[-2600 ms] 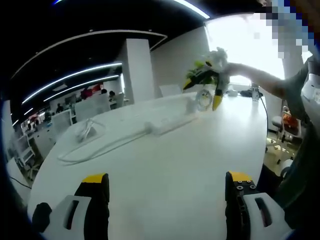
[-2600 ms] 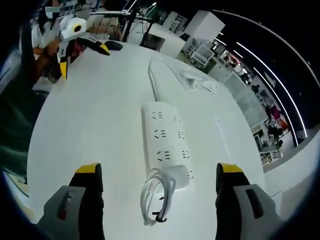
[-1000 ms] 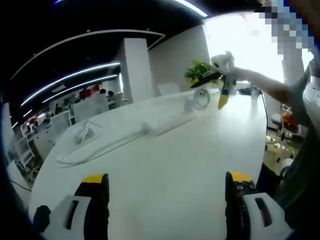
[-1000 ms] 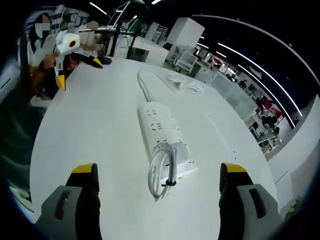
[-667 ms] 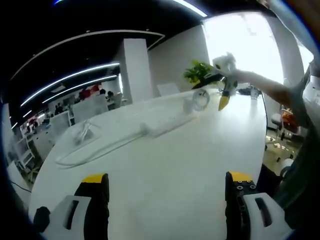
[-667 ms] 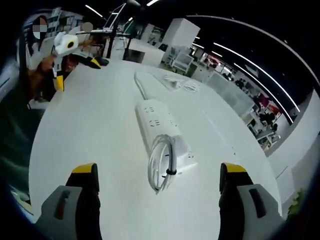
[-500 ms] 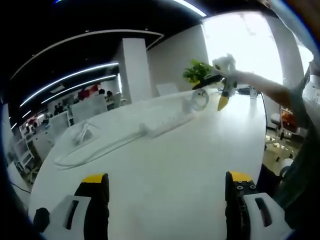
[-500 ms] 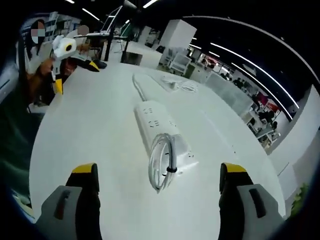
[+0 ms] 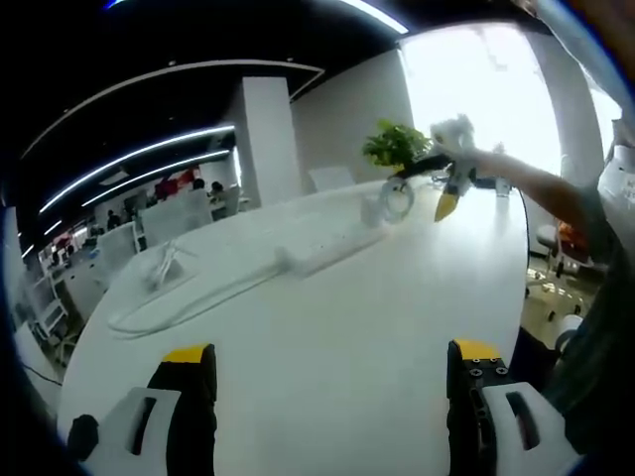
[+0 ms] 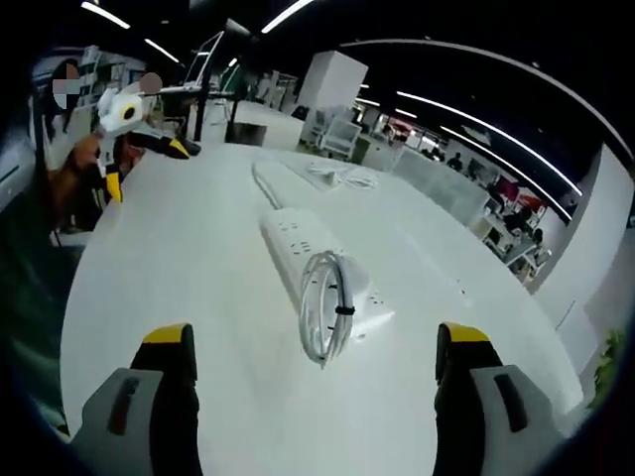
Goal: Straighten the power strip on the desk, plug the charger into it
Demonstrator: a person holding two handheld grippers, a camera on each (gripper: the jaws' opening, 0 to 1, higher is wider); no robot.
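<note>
Both tongs, left [image 9: 332, 382] and right [image 10: 316, 382], spread wide above white tabletop [image 10: 198, 297]; coiled white charger cable [image 10: 325, 319] resting on long white power strip [image 10: 298, 243].

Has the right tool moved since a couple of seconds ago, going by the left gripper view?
Yes. The right tool has drifted from in front of the plant towards the bright window.

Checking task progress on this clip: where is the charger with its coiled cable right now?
In the right gripper view the charger lies on the near end of the power strip, mid-desk, ahead of the open right gripper, its coiled cable draped beside it.
</note>
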